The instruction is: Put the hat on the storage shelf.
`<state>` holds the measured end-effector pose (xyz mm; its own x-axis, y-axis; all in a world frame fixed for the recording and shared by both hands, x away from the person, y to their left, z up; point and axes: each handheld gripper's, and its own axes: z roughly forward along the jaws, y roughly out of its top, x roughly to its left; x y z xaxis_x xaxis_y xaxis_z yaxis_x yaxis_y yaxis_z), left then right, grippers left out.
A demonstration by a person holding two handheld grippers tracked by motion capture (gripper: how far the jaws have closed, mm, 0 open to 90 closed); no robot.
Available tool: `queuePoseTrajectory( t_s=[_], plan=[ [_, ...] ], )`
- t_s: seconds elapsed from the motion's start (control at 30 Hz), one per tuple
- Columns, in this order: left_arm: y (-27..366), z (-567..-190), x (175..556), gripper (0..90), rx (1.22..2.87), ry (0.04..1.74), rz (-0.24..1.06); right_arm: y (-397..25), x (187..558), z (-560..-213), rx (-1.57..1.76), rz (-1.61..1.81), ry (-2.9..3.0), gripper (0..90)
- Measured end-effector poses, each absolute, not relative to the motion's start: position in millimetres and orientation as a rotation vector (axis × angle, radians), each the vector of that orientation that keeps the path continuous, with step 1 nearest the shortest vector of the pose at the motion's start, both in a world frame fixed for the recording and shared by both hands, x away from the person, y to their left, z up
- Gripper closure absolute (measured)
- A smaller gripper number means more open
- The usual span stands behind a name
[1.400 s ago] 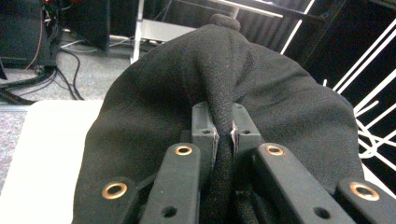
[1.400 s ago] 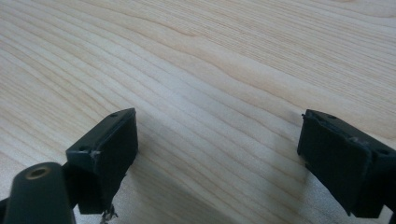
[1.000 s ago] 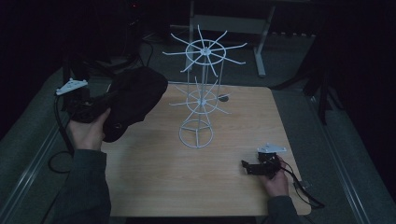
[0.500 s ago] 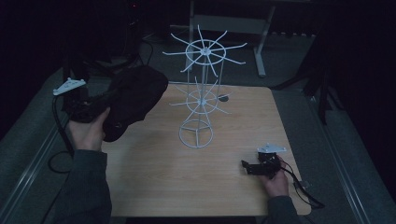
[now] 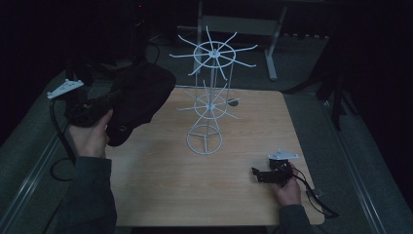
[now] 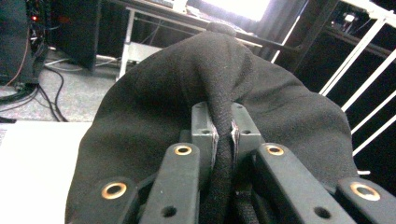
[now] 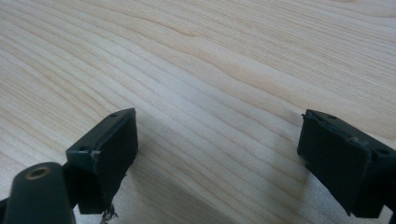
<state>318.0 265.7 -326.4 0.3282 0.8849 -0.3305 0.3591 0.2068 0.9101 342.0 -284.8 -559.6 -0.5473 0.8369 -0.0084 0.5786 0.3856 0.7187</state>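
1. High view: the left hand-held gripper is raised above the counter's left edge with a black cloth cap bunched in it. The white wire rack stands upright near the counter's middle, to the right of the cap and a little beyond it, with spokes fanning out at two levels. The cap's bulk points toward the upper ring of spokes, close to its nearest tips but apart from them. The right hand-held gripper rests low on the counter's near right corner, well apart from the rack. The left hand is plainly the nearer one to the rack.

2. Left gripper view: the left hand-held gripper is clamped narrow on a fold of the cap, which billows ahead of the jaws. White rods of the rack cross at the right, so any hanging move would likely go rightward and forward.

3. Right gripper view: the right hand-held gripper is spread wide and holds nothing, with bare wood of the counter between its jaws.
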Motion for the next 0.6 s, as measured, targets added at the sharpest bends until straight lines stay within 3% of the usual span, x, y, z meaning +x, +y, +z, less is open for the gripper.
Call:
queuePoseTrajectory(
  t_s=[0.6],
  plan=[
    [260, -315, 318, 84.3, 1.31, 1.228, 0.558, -285, 342, -560, 1.227, 0.96, 2.279, 11.9]
  ],
)
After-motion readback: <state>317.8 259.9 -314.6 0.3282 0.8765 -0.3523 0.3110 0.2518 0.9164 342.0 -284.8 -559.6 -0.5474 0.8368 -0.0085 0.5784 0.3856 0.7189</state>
